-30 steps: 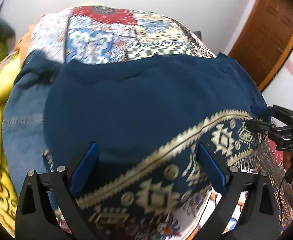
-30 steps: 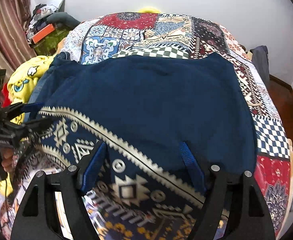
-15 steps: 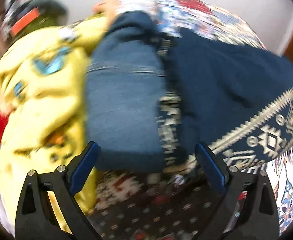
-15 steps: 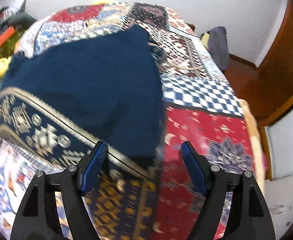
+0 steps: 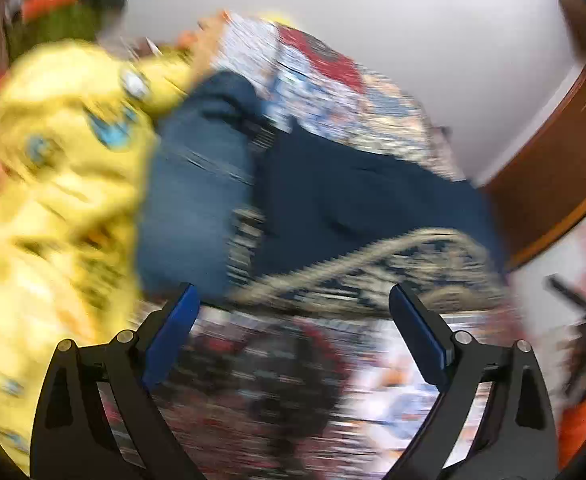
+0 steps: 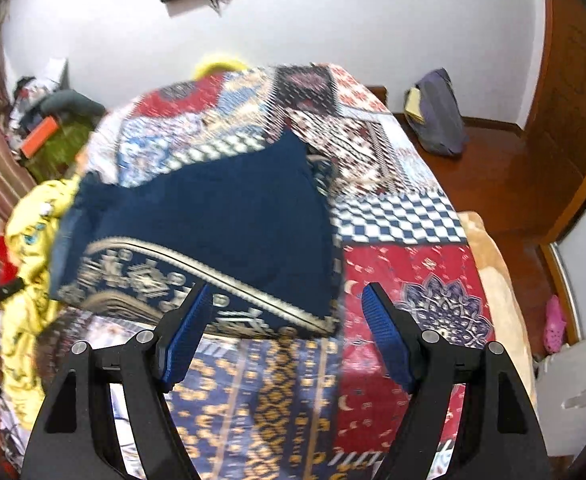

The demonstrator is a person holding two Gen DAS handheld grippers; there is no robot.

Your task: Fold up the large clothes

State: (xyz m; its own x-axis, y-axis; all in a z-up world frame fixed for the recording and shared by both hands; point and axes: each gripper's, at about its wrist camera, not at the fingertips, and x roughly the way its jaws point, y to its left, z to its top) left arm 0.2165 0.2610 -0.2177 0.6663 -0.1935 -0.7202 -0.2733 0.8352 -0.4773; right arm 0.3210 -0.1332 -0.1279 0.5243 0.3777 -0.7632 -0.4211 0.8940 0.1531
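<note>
Yellow garment (image 6: 29, 248): a crumpled heap at the far left of your right wrist view, touching the left edge of the folded piece.
Jeans (image 5: 197, 208): blurred denim between the yellow heap and the navy cloth in your left wrist view; probably a separate item, though the smear leaves that unsure.
Navy patterned garment (image 6: 229, 220): folded on the patchwork bedspread (image 6: 409, 264), its gold-banded border toward you.
Left gripper (image 5: 291, 322): your fingers stand wide apart, holding nothing, just short of the garment's border.
Right gripper (image 6: 287, 334): your blue pads (image 6: 187, 338) are spread, empty, at the garment's near right corner.
Bag (image 6: 437, 114): on the wooden floor, well apart from the bed.
</note>
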